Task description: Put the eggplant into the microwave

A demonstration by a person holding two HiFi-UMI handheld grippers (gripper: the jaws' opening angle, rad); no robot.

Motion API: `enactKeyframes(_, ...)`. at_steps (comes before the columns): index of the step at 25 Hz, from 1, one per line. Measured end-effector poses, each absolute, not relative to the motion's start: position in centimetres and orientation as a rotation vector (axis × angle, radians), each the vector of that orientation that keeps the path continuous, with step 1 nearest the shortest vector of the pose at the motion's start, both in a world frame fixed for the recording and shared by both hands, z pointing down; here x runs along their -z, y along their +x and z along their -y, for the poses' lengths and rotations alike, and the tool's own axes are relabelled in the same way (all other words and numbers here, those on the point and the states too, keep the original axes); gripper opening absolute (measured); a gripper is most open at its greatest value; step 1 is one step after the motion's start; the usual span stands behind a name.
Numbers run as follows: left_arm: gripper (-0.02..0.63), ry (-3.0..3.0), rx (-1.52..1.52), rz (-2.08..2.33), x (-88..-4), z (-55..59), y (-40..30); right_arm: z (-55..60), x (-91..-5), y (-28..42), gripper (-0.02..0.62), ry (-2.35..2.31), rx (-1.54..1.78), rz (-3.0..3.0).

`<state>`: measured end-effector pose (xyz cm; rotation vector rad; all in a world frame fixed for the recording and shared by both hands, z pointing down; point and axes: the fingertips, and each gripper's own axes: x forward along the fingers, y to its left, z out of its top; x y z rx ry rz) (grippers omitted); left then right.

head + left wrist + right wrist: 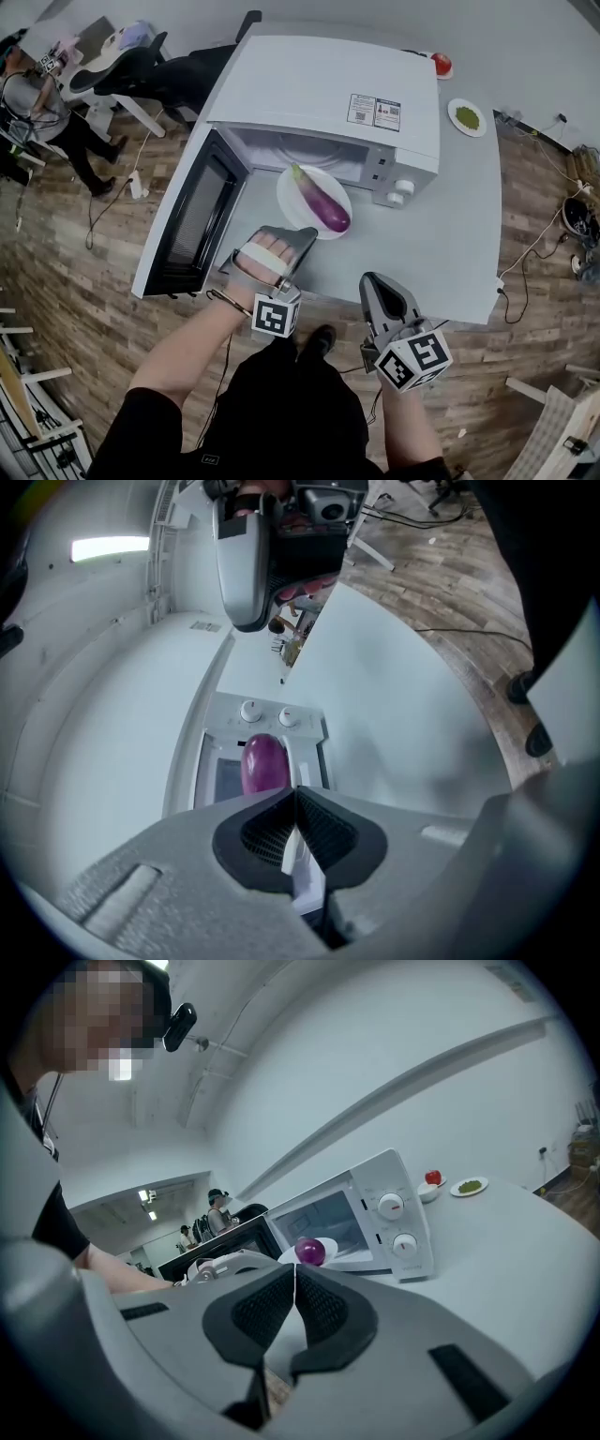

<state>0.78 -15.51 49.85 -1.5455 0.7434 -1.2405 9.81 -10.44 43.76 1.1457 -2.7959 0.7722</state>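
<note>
Left gripper [307, 232] closed; eggplant [323, 202] just beyond, apart.

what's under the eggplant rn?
A white plate, at the open microwave's mouth. The eggplant covers the plate's middle; whether the plate rests on the table or the cavity floor is hidden.

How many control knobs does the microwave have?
2, both on the front panel of the microwave, right of its opening: the upper knob directly above the lower knob. None seem hidden.
</note>
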Motion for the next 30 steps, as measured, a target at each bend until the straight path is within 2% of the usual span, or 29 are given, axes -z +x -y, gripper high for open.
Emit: enactKeyframes(30, 0.017, -1.514, 1.26, -0.788, -53.3, 29.0, -0.9, 20.2, -47.6, 7.9, 0.017, 1.072, -0.792, 2.743)
